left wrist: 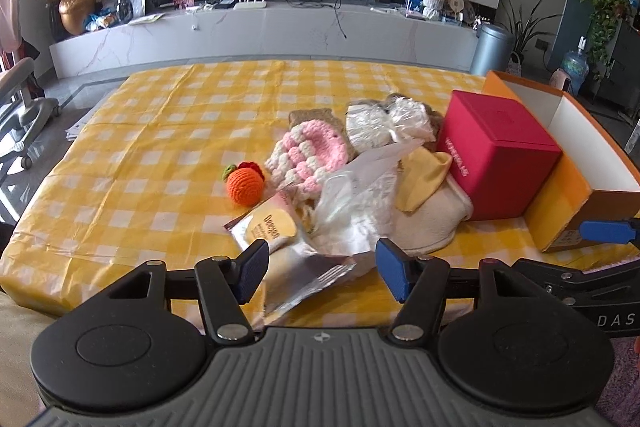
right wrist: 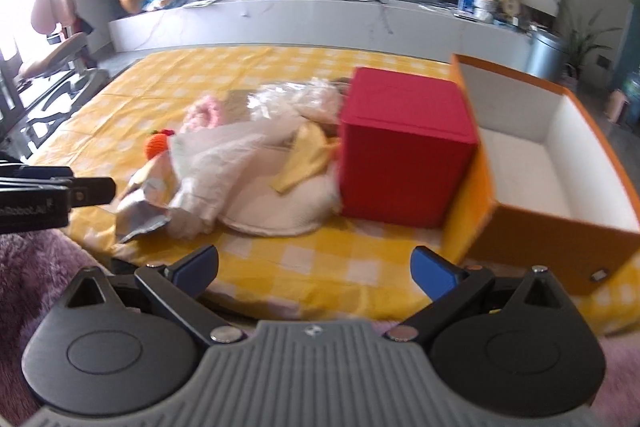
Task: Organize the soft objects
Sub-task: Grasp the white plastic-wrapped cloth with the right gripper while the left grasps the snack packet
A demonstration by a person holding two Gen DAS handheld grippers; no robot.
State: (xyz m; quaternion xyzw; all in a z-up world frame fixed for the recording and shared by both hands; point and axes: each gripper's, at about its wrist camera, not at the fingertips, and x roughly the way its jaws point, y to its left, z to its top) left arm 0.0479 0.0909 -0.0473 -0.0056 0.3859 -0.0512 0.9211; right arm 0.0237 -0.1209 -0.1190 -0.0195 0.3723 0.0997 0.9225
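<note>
Since both pairs of fingers hang at the near edge with nothing between them, the move ahead turns on which one sits closer to the pile.

Left gripper [left wrist: 322,269]: fingers spread wide, holding nothing; they straddle the near end of a silver snack packet [left wrist: 280,259] that lies just ahead of the pads.

Right gripper [right wrist: 314,273]: fingers also wide apart and empty, over bare yellow checked cloth [right wrist: 296,259]; its view is blurred.

Packet axis: it runs roughly away from the left fingers, tilted leftward, so the opening already lines up across its width.

Soft pile: straight ahead of the left fingers and to the forward left of the right ones, a crinkled clear bag [left wrist: 360,195] over a cream cloth [left wrist: 428,223], a yellow cloth [left wrist: 424,179], a pink and white crochet piece [left wrist: 308,155] and a small orange crochet fruit [left wrist: 245,185], all touching or overlapping except the fruit, which sits just beside.

Red box [left wrist: 496,163]: presses against the pile's right side.

Orange box [right wrist: 552,163]: open, white inside, touching the red box, forward right of the right fingers.

Nearer hand, as I judge it: left for the pile, right for the orange box.

Counter [left wrist: 140,163]: the far left stretch carries none of the things.
</note>
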